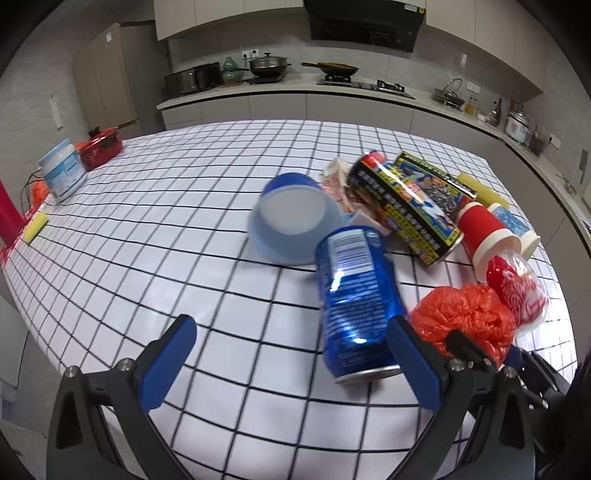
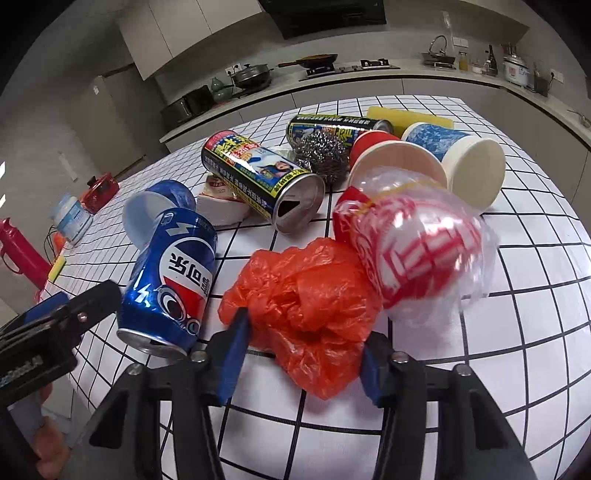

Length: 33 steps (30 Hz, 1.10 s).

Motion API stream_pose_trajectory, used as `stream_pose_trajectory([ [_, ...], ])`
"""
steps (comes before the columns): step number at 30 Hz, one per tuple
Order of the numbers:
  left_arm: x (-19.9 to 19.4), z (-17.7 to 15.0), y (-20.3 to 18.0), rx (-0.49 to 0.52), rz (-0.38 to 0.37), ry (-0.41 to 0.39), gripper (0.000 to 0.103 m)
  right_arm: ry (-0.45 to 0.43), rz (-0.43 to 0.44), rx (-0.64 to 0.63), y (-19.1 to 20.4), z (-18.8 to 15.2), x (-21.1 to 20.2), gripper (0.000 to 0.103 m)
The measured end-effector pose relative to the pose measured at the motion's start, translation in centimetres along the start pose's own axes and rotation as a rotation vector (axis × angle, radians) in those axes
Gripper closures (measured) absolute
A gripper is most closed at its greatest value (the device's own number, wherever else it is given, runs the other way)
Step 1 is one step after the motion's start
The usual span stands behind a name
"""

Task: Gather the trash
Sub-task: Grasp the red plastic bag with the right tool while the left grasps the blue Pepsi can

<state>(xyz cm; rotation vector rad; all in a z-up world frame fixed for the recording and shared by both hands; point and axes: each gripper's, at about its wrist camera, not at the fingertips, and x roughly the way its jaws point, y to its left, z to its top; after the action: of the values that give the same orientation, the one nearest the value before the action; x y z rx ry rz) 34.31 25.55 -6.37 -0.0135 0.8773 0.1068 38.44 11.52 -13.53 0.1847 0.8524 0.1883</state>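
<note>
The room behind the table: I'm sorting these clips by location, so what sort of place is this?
A home kitchen, most likely. A gas stove with a wok sits on the counter under a range hood, a rice cooker stands further right, and the littered table wears a grid-patterned cloth.

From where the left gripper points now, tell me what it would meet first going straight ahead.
Most likely the blue soda can, lying just inside the right finger of the left gripper; dead centre it would meet the checked tablecloth.

The right gripper [image 2: 301, 354] is pinching a crumpled orange plastic bag [image 2: 303, 306] lying on the grid-patterned white counter [image 2: 480, 350].
</note>
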Motion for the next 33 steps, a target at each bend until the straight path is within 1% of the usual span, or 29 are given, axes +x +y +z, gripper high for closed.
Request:
stream_pose_trajectory([
  [4, 0.7, 0.1, -1.5, 0.021, -0.026, 0.014, 0.0, -0.005, -0.015, 0.023, -1.3, -0.3, -0.8, 0.051],
  [8, 2.3, 0.2, -2.9, 0.054, -0.022, 0.041, 0.0, 0.002, -0.035, 0.027, -2.4, -0.5, -1.3, 0.05],
  [11, 3.2, 0.1, -3.0, 0.053, -0.02, 0.054, 0.002, 0.005, -0.036, 0.026, -2.7, -0.6, -1.4, 0.046],
  [13, 3.4, -0.1, -2.8, 0.048, -0.037, 0.052, 0.013, 0.007, -0.032, 0.032, -2.8, -0.6, -1.4, 0.044],
  [15, 3.7, -0.3, -2.7, 0.044, -0.058, 0.072, 0.028, 0.015, -0.023, 0.039, -2.9, -0.6, -1.1, 0.044],
  [17, 3.7, -0.5, -2.7, 0.041, -0.078, 0.083, 0.036, 0.02, -0.013, 0.038, -2.8, -0.5, -1.0, 0.044],
  [19, 3.4, -0.8, -2.6, 0.038, -0.091, 0.076, 0.036, 0.022, -0.007, 0.033, -2.8, -0.5, -0.9, 0.044],
  [24, 2.6, -1.3, -2.0, 0.023, -0.132, 0.055, 0.037, 0.018, 0.015, 0.027, -2.4, -0.7, -1.2, 0.051],
  [33, -0.4, -1.4, -1.0, 0.024, -0.122, -0.021, 0.037, -0.017, 0.038, 0.021, -1.4, -0.8, -3.0, 0.052],
])
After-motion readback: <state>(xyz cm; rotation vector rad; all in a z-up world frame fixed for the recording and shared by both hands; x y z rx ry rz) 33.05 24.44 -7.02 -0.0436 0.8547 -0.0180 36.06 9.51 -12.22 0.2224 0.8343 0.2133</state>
